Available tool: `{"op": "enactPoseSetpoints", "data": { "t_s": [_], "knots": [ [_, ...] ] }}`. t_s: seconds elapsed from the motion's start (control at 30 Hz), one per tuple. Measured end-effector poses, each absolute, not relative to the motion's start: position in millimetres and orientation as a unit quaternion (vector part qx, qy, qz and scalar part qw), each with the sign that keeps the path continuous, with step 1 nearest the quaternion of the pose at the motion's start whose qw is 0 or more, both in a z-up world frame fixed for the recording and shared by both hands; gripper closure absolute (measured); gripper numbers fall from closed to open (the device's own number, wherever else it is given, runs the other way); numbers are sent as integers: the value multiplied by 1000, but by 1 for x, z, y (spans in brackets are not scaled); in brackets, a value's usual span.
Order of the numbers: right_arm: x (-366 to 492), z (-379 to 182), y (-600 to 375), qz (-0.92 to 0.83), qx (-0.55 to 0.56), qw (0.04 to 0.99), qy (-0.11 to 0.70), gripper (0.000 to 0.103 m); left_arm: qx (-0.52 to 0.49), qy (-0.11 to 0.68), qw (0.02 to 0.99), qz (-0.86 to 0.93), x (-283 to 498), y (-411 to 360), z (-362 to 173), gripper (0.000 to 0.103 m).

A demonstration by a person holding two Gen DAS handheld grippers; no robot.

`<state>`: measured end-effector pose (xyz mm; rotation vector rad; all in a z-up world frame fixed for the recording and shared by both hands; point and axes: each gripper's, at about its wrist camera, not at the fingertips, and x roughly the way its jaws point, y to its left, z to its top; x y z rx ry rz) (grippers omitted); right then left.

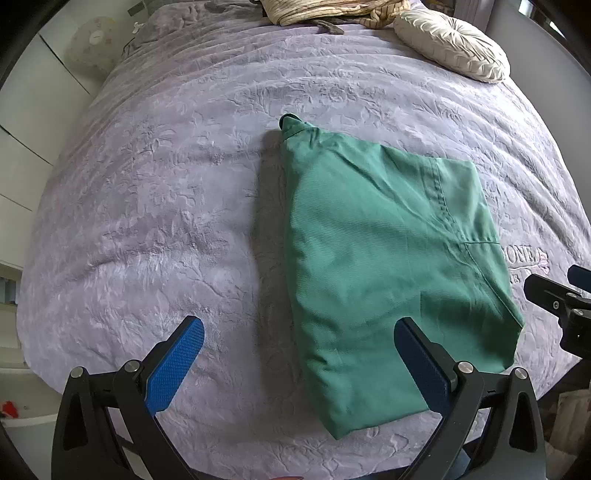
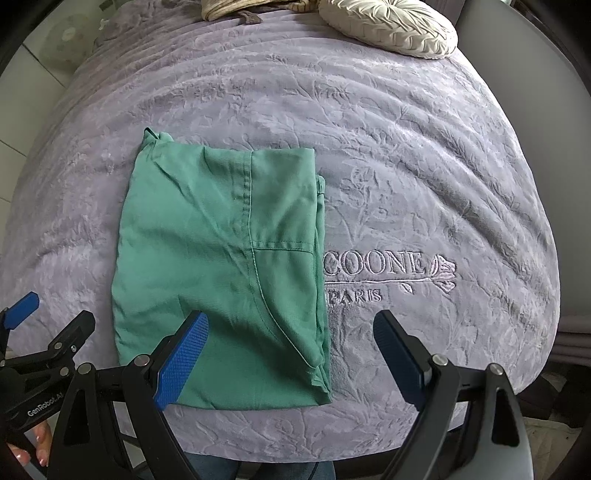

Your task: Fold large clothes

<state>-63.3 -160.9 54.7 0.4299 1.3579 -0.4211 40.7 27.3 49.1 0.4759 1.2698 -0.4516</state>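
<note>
Both claws (image 1: 299,354) (image 2: 291,350) hover spread over folded green garment (image 2: 221,266).

Your right gripper (image 2: 291,354) hangs with its jaws spread wide, holding nothing, above the near edge of the folded green garment (image 2: 218,273) lying flat on the purple bedspread (image 2: 424,166). Your left gripper (image 2: 22,314) shows at the left edge; a cream cushion (image 2: 388,26) sits far back
</note>
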Motion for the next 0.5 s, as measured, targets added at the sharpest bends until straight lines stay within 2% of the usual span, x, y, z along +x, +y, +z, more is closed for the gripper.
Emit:
{"op": "enactPoseSetpoints", "data": {
  "t_s": [0.5],
  "knots": [
    [-62, 54, -160, -194, 191, 736, 620, 10, 223, 581, 756, -203, 42, 27, 50, 0]
  ]
}}
